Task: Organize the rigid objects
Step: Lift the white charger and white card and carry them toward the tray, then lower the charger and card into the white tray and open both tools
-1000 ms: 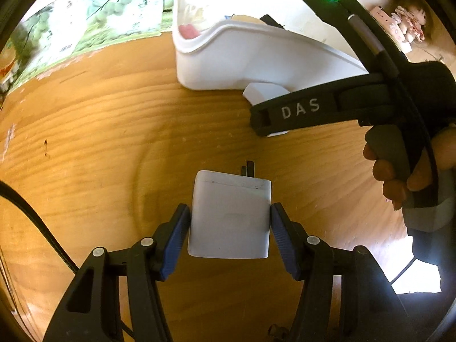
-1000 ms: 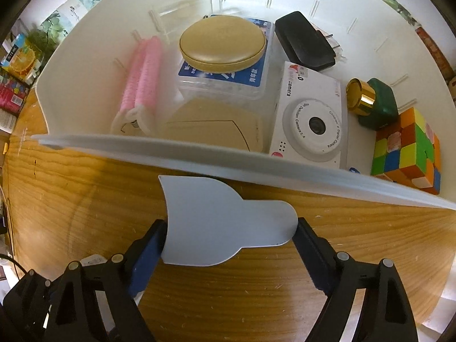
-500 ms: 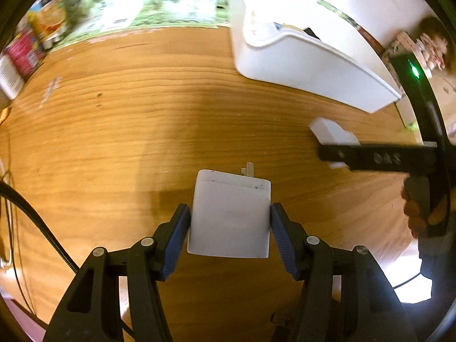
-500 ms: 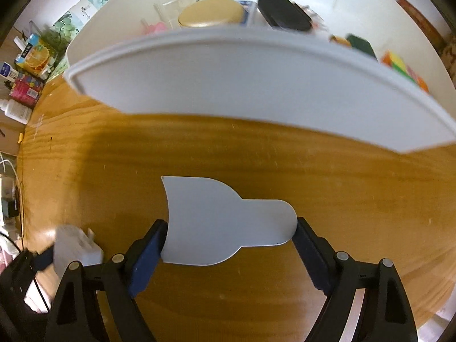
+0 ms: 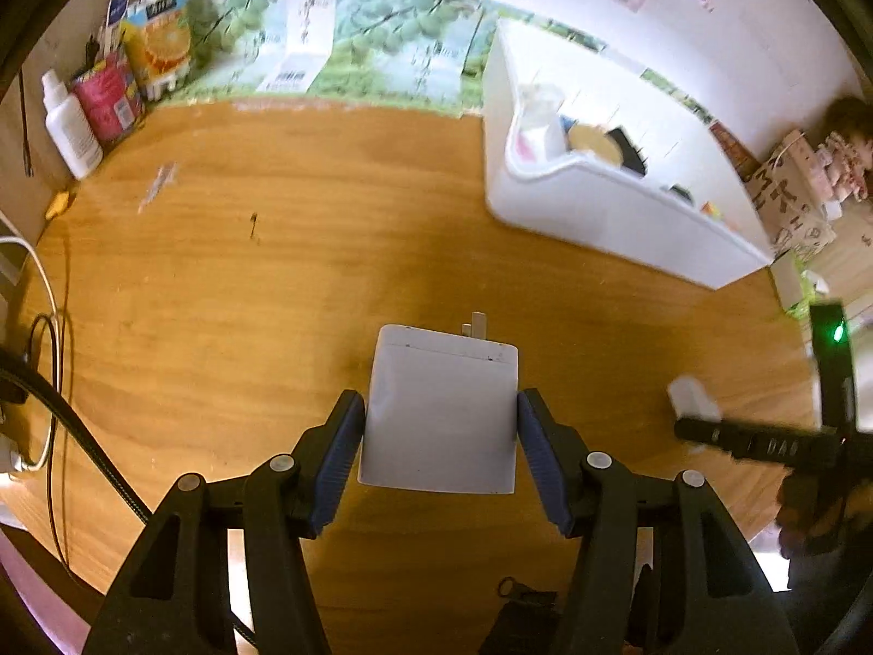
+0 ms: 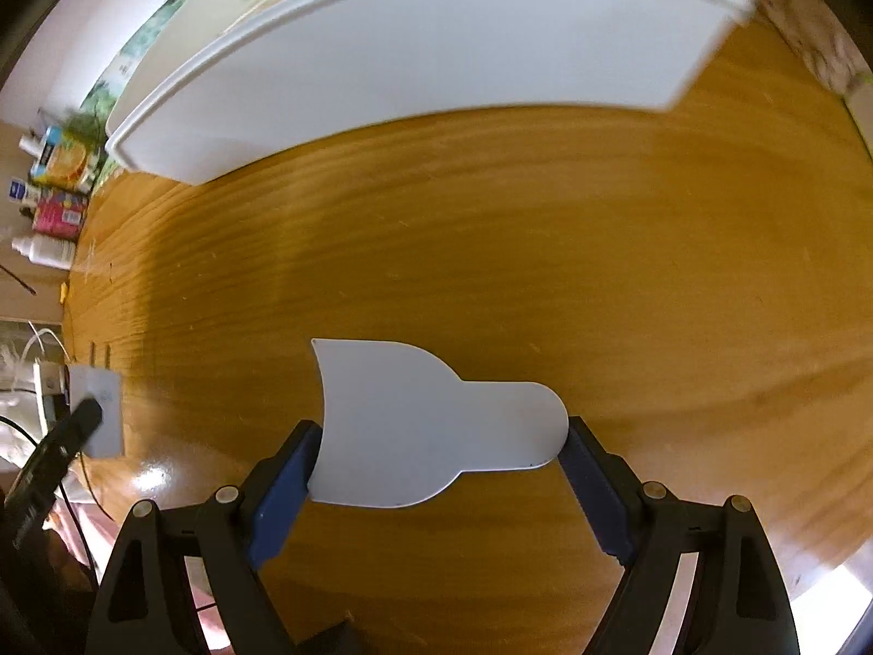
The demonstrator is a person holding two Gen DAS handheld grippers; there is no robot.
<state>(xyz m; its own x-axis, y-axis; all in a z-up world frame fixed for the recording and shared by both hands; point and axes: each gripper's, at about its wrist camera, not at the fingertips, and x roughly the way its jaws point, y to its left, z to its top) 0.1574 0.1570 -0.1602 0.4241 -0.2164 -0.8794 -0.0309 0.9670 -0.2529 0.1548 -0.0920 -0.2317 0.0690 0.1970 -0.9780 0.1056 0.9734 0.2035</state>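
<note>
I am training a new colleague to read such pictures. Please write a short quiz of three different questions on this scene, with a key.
1. True or false: the left tool holds a white charger.
2. The right tool holds: A) a camera; B) a flat white scraper; C) nothing.
3. Fill in: the white bin stands on a ___ table.

Key: 1 true; 2 B; 3 wooden.

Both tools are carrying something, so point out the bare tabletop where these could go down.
The wooden tabletop is bare between the white bin and the bottles and cartons in the far corner. In front of the bin is also free. The bin itself is crowded.
</note>
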